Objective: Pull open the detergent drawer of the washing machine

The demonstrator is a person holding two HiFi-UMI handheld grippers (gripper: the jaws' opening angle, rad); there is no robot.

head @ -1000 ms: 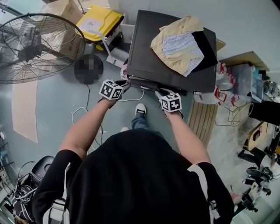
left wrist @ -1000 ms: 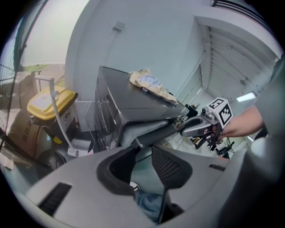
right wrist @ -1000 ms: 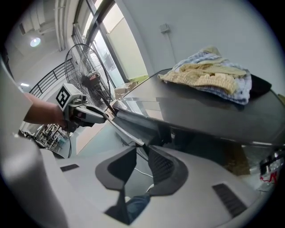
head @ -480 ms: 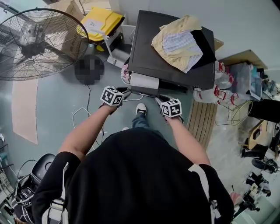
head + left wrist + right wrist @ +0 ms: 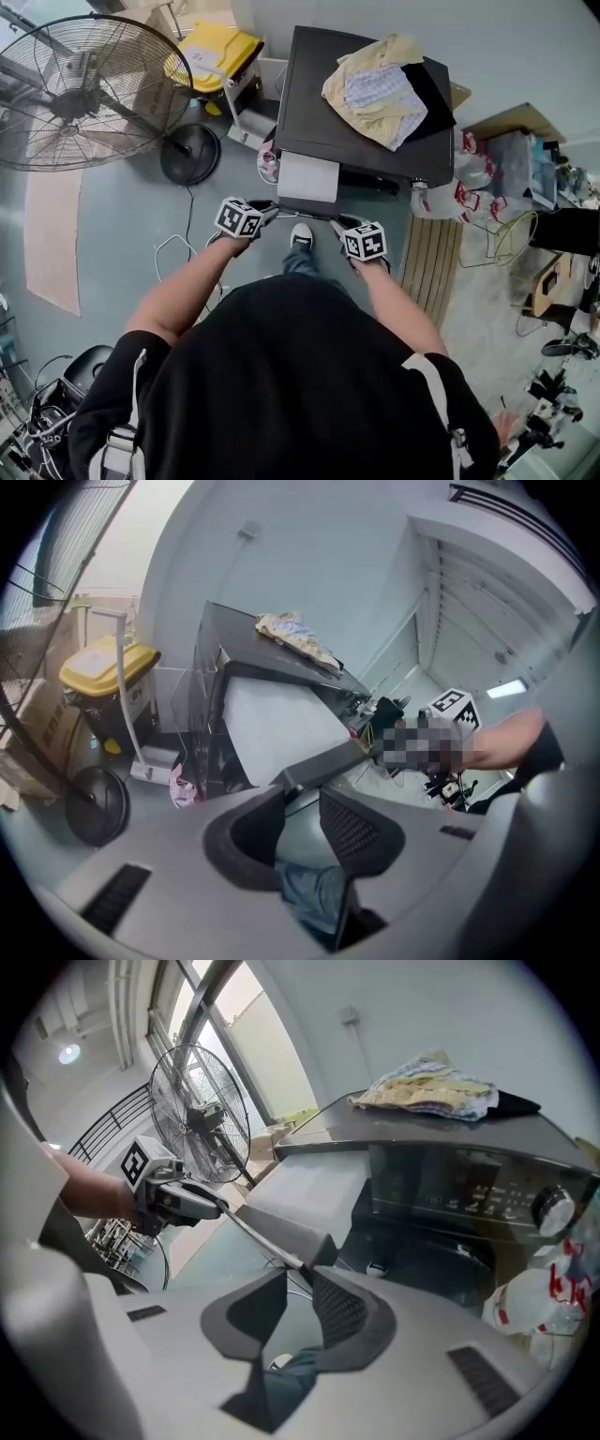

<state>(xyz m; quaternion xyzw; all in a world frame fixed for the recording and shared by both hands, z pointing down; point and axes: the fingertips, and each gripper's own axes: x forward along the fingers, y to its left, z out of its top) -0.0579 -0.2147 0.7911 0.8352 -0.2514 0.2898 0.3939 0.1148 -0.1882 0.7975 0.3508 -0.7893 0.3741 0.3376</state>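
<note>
The dark washing machine point(image 5: 319, 112) stands ahead with clothes point(image 5: 380, 84) heaped on its lid. Its detergent drawer point(image 5: 307, 176) sticks out of the front at the left, showing a white top. My left gripper point(image 5: 266, 205) is shut on the left end of the drawer's dark front panel point(image 5: 328, 761), and that edge sits between the jaws of the left gripper point(image 5: 298, 794). My right gripper point(image 5: 337, 223) is shut on the right end. In the right gripper view the panel's corner point(image 5: 314, 1246) is pinched at the tips of the right gripper point(image 5: 300, 1274), and the white drawer point(image 5: 305, 1190) runs back into the machine.
A big floor fan point(image 5: 84, 89) with a round base point(image 5: 190, 153) stands at the left, and a yellow-lidded bin point(image 5: 214, 52) behind it. Cables point(image 5: 178, 244) lie on the floor. Plastic bags point(image 5: 450, 197) and a slatted board point(image 5: 431, 262) are right of the machine. The control dial point(image 5: 553, 1208) is near.
The white drawer has slid farther out of the machine. Both grippers have moved back toward the person together, still closed on its front panel.
</note>
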